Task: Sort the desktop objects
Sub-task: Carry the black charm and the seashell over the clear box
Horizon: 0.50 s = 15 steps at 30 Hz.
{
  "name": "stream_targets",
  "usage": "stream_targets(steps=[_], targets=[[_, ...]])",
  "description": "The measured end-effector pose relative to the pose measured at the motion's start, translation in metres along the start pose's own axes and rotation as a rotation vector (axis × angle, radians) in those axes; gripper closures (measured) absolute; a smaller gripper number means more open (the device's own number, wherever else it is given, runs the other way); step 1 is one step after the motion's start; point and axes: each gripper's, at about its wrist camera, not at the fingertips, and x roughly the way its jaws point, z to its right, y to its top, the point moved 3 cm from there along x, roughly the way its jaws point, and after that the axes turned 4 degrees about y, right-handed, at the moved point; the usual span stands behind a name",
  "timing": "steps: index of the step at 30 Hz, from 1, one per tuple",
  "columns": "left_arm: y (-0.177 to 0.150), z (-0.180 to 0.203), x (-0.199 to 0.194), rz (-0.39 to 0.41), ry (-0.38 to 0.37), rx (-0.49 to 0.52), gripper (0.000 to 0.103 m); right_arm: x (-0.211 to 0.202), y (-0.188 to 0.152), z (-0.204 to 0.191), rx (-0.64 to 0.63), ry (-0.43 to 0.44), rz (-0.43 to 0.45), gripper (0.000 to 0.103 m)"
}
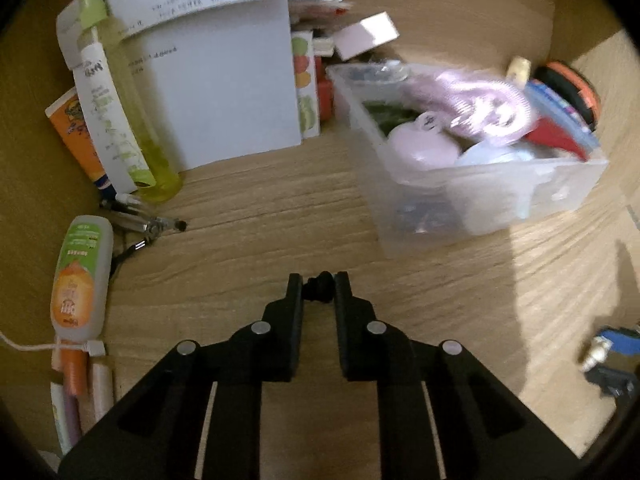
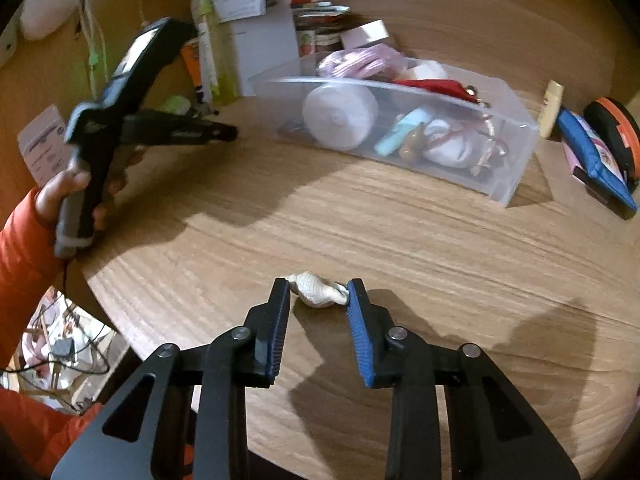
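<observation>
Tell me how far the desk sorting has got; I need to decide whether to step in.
Done: the clear bin already holds many items. In hand: the right gripper is shut on a seashell; the left gripper pinches a small black object. Left: bottles, pens and a blue pouch still lie outside.

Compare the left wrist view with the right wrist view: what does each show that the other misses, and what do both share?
Only the left wrist view shows the left gripper closed on a small black object, plus the orange-labelled bottle lying at the desk's left edge. Only the right wrist view shows the right gripper clamped on a seashell, and the hand in an orange sleeve. Both show the clear plastic bin and the wooden desk.
</observation>
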Motion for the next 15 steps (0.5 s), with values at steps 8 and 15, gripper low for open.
stream_targets(steps=[8,15], targets=[[0.005,0.012,-0.053,0.097,-0.016,-0.01,0.089,-0.014,0.027,0.024,0.033,-0.007,0.055,0.076],[0.018,0.034,-0.08,0.162,0.001,-0.006,0.089,-0.035,0.058,0.048,0.037,-0.019,0.14,0.076]])
